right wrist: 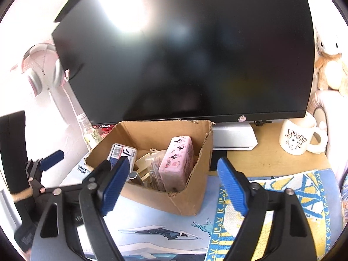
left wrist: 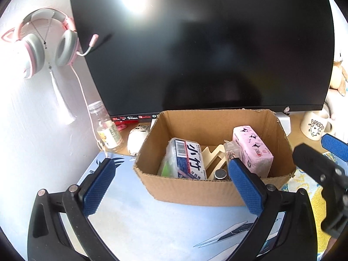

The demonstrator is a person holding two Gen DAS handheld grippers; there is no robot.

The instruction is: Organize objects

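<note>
Now | left gripper (left wrist: 171, 187), right gripper (right wrist: 171, 184): tilted downward before cardboard box (left wrist: 193, 192) | jaws released

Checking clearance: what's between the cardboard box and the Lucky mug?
Right wrist view: the monitor's white base and bare wooden desk lie between cardboard box and mug.

A white mug (right wrist: 299, 138) at the right of the desk bears the hand-lettered word "LUCKY" above a cartoon animal. The desk mat (right wrist: 83, 169) shows "REPUBLIC OF GAMERS" beside the cardboard box. Inside the box, a blue-and-white packet (left wrist: 191, 159) carries a barcode and large Chinese characters, apparently "小竹". Stickers on the monitor's lower bezel (left wrist: 130, 117) are too small to read.
</note>
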